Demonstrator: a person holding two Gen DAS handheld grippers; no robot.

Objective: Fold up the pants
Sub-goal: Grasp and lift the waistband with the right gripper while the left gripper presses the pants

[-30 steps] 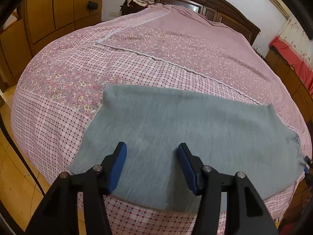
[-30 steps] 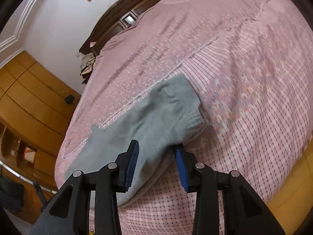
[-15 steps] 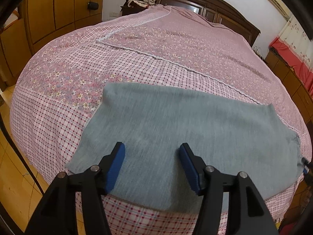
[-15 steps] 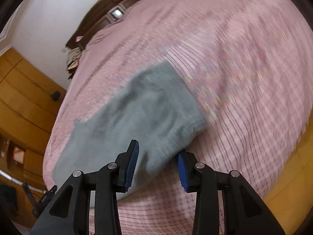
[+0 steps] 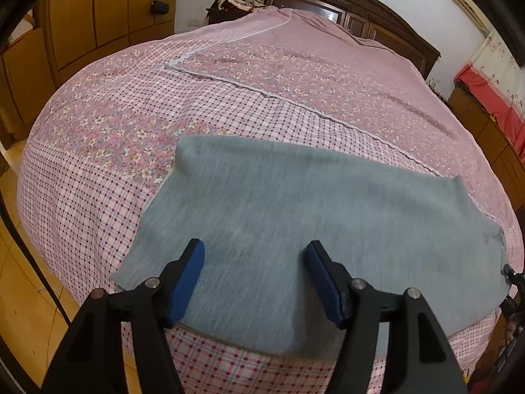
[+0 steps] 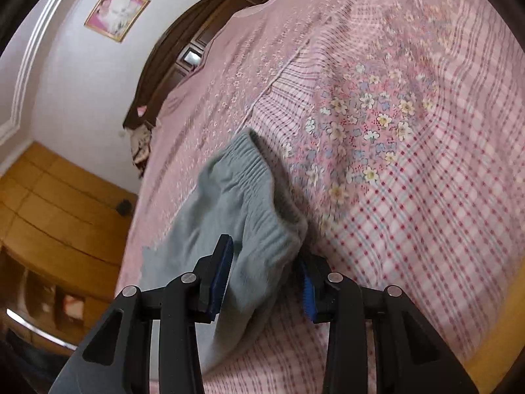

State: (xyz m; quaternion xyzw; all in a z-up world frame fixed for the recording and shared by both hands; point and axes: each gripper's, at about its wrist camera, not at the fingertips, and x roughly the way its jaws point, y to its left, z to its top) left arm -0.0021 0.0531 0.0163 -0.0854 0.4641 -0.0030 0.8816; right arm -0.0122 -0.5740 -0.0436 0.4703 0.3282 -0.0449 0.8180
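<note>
Grey pants [image 5: 295, 223] lie folded lengthwise across the near part of a pink bed [image 5: 295, 75]. My left gripper [image 5: 256, 279] is open and empty, hovering over the near edge of the pants' leg end. In the right wrist view the elastic waistband end [image 6: 249, 177] of the pants shows. My right gripper [image 6: 265, 279] is open, its jaws standing either side of the waistband's near corner, which is lifted a little off the bed.
The bed has a pink plaid and floral cover [image 6: 410, 170]. A dark wooden headboard [image 5: 361, 10] stands at the far end. Wooden wardrobes [image 5: 92, 16] line the left wall. A wooden floor [image 5: 23, 282] lies below the bed's near edge.
My right gripper has moved in on the waistband corner and rolled, and the corner now sits between its jaws. My left gripper has drawn back slightly.
</note>
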